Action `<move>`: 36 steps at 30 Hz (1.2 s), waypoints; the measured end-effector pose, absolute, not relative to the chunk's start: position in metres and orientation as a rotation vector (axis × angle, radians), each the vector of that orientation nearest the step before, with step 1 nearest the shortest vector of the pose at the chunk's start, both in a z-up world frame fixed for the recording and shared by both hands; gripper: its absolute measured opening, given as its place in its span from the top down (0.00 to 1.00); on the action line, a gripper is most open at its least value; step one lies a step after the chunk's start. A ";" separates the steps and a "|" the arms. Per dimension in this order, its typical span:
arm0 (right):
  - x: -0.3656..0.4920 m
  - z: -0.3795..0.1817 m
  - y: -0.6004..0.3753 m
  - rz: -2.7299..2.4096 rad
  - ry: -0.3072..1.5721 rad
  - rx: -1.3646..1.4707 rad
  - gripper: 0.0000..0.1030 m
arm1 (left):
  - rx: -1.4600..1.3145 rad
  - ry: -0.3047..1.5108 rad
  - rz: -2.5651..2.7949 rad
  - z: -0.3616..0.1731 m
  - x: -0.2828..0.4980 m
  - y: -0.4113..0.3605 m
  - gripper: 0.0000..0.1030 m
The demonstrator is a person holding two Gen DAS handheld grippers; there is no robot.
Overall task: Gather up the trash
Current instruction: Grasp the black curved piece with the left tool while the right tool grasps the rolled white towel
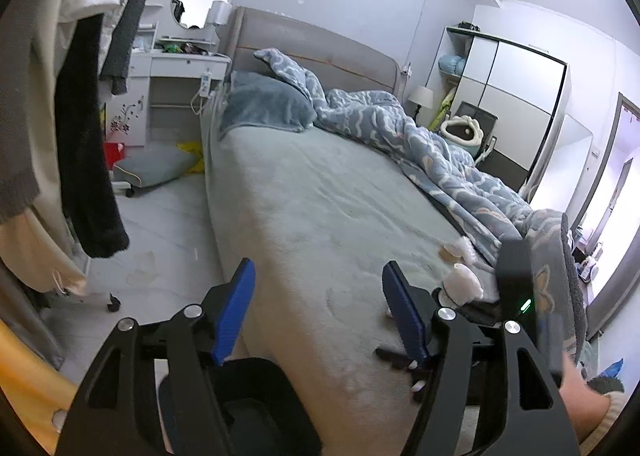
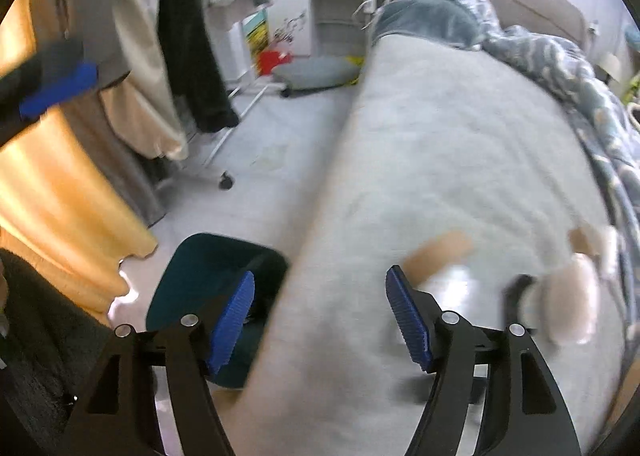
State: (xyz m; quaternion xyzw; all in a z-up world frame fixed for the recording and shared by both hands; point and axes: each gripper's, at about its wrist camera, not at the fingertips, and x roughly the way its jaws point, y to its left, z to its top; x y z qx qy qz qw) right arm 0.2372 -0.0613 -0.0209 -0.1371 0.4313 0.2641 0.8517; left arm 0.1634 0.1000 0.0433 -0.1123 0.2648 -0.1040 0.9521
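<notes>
Trash lies on the grey bed sheet, toward 4 o'clock in the left wrist view: tan and white scraps, with a crumpled pale wad just beside them, all near the edge of the patterned duvet. In the right wrist view the same pieces appear blurred at 3 to 4 o'clock, including a tan strip just beyond the right gripper's finger.

Gripper state: the left gripper stands wide with nothing between its blue pads. The right gripper also stands wide and empty. No earlier picture is available to show how they arrived there.

Receptacle: a dark bin sits on the floor against the bed side, at 7 o'clock in the right wrist view, partly behind the left-hand finger.

Probable faults from this position:
- Snagging bedding. The scraps lie flat on soft fabric; a closing stroke that presses too deep would likely pinch the sheet or duvet along with them.
- Partial pickup. The pieces are separate, so one closure may take only one and scatter the rest.
- Loss in transit. Light paper could slip from the pads before reaching the bin and drop to the floor.
- Interference. Both grippers work close together beside the bed; converging on the same piece risks collision.
</notes>
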 end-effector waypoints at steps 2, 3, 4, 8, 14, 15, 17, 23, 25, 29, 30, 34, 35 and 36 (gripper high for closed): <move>0.244 -0.012 -0.084 0.520 0.886 -0.292 0.31 | -0.225 0.556 -0.220 0.039 0.167 0.090 0.32; 0.247 -0.009 -0.092 0.504 0.878 -0.294 0.30 | -0.226 0.568 -0.227 0.036 0.168 0.084 0.32; 0.250 -0.007 -0.100 0.490 0.872 -0.295 0.30 | -0.232 0.584 -0.238 0.033 0.170 0.078 0.32; 0.259 0.002 -0.133 0.440 0.846 -0.276 0.29 | -0.241 0.638 -0.265 0.019 0.176 0.062 0.31; 0.276 0.011 -0.177 0.382 0.812 -0.249 0.27 | -0.214 0.721 -0.306 -0.008 0.183 0.024 0.30; 0.280 0.010 -0.186 0.369 0.809 -0.236 0.27 | -0.209 0.734 -0.315 -0.013 0.184 0.018 0.30; 0.283 0.008 -0.198 0.359 0.807 -0.201 0.27 | -0.193 0.765 -0.332 -0.024 0.186 0.005 0.30; 0.287 -0.002 -0.224 0.340 0.810 -0.120 0.26 | -0.185 0.847 -0.389 -0.052 0.190 -0.029 0.30; 0.287 -0.004 -0.229 0.344 0.804 -0.105 0.25 | -0.183 0.861 -0.406 -0.057 0.190 -0.039 0.30; 0.289 -0.008 -0.235 0.348 0.803 -0.093 0.24 | -0.179 0.876 -0.433 -0.065 0.194 -0.057 0.32; 0.290 -0.010 -0.237 0.350 0.803 -0.089 0.24 | -0.184 0.883 -0.438 -0.066 0.196 -0.061 0.33; 0.292 -0.013 -0.245 0.351 0.802 -0.070 0.24 | -0.224 0.920 -0.455 -0.076 0.203 -0.071 0.42; 0.292 -0.013 -0.247 0.351 0.801 -0.066 0.24 | -0.229 0.924 -0.456 -0.078 0.204 -0.073 0.44; 0.292 -0.014 -0.249 0.350 0.800 -0.062 0.24 | -0.235 0.931 -0.456 -0.080 0.206 -0.075 0.46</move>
